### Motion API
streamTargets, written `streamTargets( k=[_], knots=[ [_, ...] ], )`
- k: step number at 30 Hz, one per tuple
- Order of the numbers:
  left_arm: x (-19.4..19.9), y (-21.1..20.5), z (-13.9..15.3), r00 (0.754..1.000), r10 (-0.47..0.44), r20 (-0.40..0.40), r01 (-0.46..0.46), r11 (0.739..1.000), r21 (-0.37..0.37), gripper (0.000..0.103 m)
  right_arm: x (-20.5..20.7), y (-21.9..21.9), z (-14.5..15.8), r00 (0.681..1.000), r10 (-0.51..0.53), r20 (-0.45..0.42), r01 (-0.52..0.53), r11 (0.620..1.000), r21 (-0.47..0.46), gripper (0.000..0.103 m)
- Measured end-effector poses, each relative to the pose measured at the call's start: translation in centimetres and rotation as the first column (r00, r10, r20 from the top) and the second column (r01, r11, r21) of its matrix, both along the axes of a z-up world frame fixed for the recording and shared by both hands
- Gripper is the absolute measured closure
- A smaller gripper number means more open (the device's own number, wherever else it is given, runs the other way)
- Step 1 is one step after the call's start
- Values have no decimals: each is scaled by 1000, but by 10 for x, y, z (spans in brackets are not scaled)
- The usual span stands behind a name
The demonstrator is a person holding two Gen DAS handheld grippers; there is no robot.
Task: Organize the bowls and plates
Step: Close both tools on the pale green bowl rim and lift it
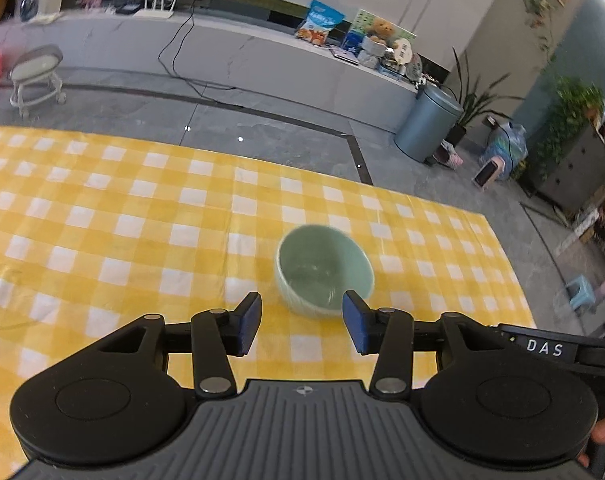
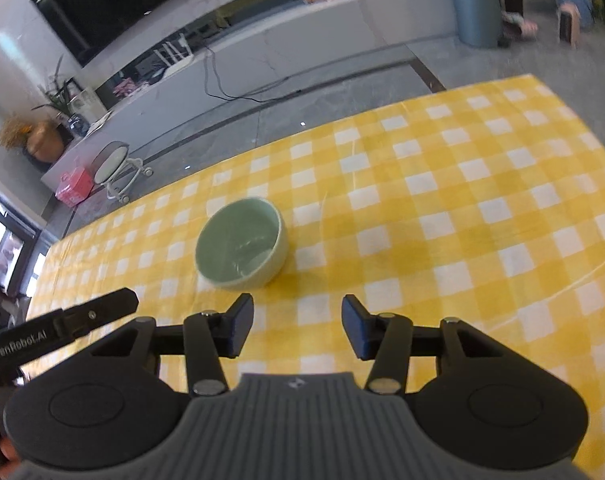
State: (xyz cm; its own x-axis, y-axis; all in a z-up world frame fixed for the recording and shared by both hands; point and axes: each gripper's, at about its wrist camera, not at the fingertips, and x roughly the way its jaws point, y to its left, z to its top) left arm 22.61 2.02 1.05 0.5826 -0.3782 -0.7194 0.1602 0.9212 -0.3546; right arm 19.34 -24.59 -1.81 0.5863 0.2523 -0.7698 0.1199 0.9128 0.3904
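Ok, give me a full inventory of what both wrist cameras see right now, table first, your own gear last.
bowl: one, pale green, empty, upright on the cloth, ahead of both tongs
cloth: one, yellow and white check, covers the table
bin: one, grey-blue, on the floor beyond the table
stool: one, grey and white, on the floor by the ledge
ledge: one, pale marble, along the wall, with snack bags and boxes on it
plates: none in view
left tongs: black with blue pads, open, nothing between them, just short of the bowl
right tongs: black with blue pads, open, nothing between them, bowl ahead to their left
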Motion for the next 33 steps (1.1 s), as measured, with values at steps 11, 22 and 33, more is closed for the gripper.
streamTargets(
  k=[11,22,33],
  knots=[
    [64,-4,-55,974,118,-192,-131,990,-57,48,62,18,-42,987,-104,-122,112,992,62,64],
    [79,-20,-82,971,114,-209,-116,993,4,53,85,31,-68,980,-101,-170,116,990,79,78],
    [76,-33,-77,984,58,-169,-53,998,36,89,93,38,-76,984,-88,-153,98,994,58,88]
  ],
)
